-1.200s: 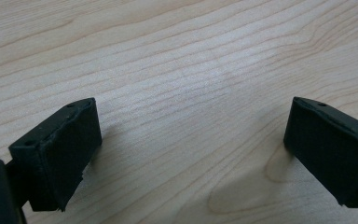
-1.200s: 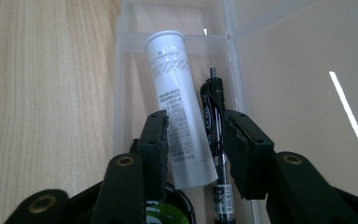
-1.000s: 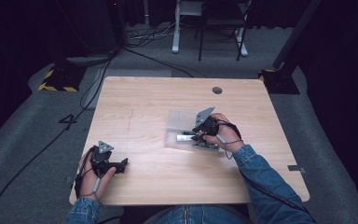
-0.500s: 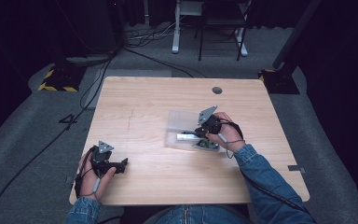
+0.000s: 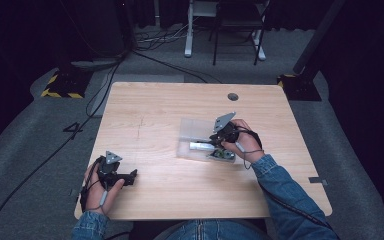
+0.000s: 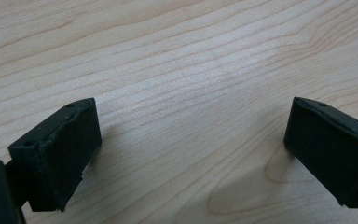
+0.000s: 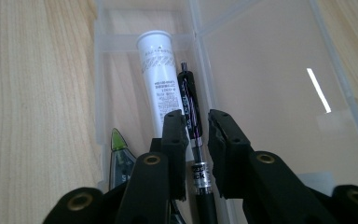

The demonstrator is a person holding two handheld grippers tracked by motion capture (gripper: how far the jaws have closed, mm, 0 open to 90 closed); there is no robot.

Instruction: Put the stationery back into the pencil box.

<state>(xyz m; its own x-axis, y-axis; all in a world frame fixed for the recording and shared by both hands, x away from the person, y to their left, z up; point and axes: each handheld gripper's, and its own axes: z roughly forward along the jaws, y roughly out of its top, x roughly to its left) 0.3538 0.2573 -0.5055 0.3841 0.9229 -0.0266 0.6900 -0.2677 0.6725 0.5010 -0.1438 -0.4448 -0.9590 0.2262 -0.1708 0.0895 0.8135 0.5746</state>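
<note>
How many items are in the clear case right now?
3 visible. A white tube lies along the case's narrow compartment, a black pen beside it runs between the right hand-held gripper's jaws, and a green-tipped item sits near its left jaw. More may be hidden beneath the gripper.

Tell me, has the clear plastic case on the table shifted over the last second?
No. In the high view the clear case lies in the same place relative to the round hole in the tabletop, with the right gripper at it.
</note>
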